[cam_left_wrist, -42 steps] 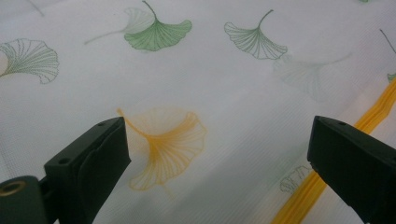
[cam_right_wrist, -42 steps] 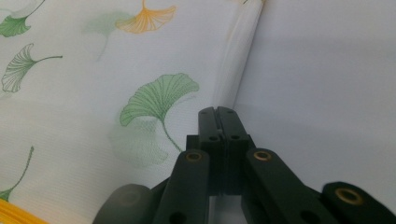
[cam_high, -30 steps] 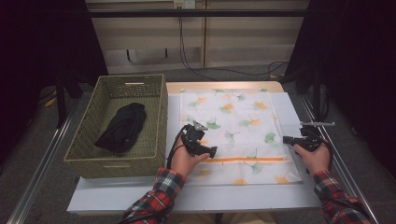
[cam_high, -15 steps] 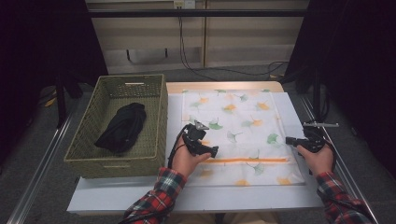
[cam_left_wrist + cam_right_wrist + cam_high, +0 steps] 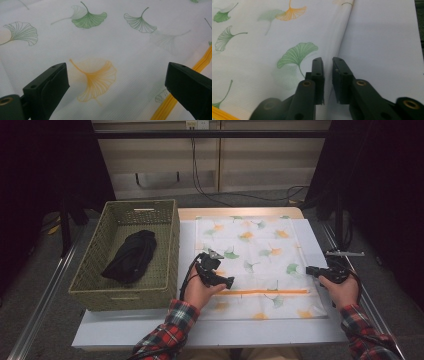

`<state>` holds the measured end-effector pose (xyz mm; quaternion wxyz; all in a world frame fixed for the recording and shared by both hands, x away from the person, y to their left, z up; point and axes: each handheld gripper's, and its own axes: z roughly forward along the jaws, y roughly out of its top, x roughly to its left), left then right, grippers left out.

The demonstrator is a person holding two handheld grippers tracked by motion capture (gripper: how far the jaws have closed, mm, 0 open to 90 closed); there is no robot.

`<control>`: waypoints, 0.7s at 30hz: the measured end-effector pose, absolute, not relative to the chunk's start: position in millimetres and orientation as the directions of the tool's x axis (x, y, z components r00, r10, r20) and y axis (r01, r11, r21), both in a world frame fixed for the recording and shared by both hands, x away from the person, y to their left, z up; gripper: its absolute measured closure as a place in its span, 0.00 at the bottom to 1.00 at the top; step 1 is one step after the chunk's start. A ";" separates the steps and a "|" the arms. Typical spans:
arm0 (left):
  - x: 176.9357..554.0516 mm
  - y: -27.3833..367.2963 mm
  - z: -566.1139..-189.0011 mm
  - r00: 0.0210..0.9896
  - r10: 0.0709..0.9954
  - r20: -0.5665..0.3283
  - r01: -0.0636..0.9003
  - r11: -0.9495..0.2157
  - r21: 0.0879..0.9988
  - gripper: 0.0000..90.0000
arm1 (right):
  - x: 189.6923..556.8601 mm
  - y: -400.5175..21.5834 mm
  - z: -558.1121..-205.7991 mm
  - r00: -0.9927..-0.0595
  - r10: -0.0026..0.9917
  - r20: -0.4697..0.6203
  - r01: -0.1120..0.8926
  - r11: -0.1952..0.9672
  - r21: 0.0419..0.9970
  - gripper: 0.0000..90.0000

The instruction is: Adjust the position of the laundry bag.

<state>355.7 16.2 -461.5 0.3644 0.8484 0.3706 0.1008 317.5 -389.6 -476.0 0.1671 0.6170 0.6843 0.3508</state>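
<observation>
Laundry bag laid flat, both grippers released

Right gripper: jaws just parted slightly at the bag's edge, gripping nothing. Left gripper: wide open over the bag, ready to grasp. Beyond, a basket holds dark cloth.

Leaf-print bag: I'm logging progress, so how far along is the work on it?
Done: the leaf-print bag lies spread flat on the table. In hand: the right gripper sits at the bag's right edge and its jaws have just been opening, a narrow gap now; the left gripper hovers wide open beside the orange zipper. Left: the black garment lies in the basket.
</observation>
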 end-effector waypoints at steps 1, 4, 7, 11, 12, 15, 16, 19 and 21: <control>355.6 16.1 -461.1 0.707 0.701 -0.094 0.552 -0.464 0.693 0.05 | 317.2 -389.7 -475.6 -0.186 0.962 0.201 0.725 -0.004 0.689 0.83; 356.3 16.1 -460.7 0.716 0.691 -0.099 0.547 -0.468 0.695 0.05 | 315.2 -389.3 -474.4 -0.192 0.956 0.220 0.725 -0.013 0.688 0.75; 356.3 15.4 -460.2 0.715 0.692 -0.105 0.547 -0.460 0.699 0.05 | 312.4 -387.9 -472.0 -0.201 0.952 0.232 0.727 -0.014 0.687 0.64; 356.7 14.8 -461.3 0.712 0.692 -0.118 0.555 -0.452 0.698 0.05 | 307.7 -389.7 -468.7 -0.208 0.944 0.256 0.734 -0.022 0.679 0.53; 357.2 15.1 -461.4 0.712 0.692 -0.119 0.556 -0.452 0.697 0.05 | 306.8 -389.7 -468.2 -0.214 0.939 0.267 0.736 -0.025 0.677 0.51; 357.7 15.0 -460.9 0.709 0.695 -0.120 0.560 -0.452 0.694 0.05 | 303.2 -389.3 -466.0 -0.228 0.936 0.268 0.739 -0.012 0.673 0.39; 357.9 15.1 -461.0 0.717 0.686 -0.121 0.555 -0.458 0.694 0.05 | 301.9 -388.9 -465.5 -0.230 0.936 0.265 0.742 -0.007 0.671 0.37; 357.9 13.9 -461.1 0.725 0.678 -0.122 0.549 -0.461 0.698 0.05 | 298.6 -389.0 -464.5 -0.244 0.932 0.268 0.741 0.001 0.672 0.29; 357.8 13.4 -461.0 0.727 0.674 -0.130 0.550 -0.459 0.698 0.05 | 296.1 -389.4 -464.2 -0.249 0.932 0.264 0.742 0.008 0.671 0.25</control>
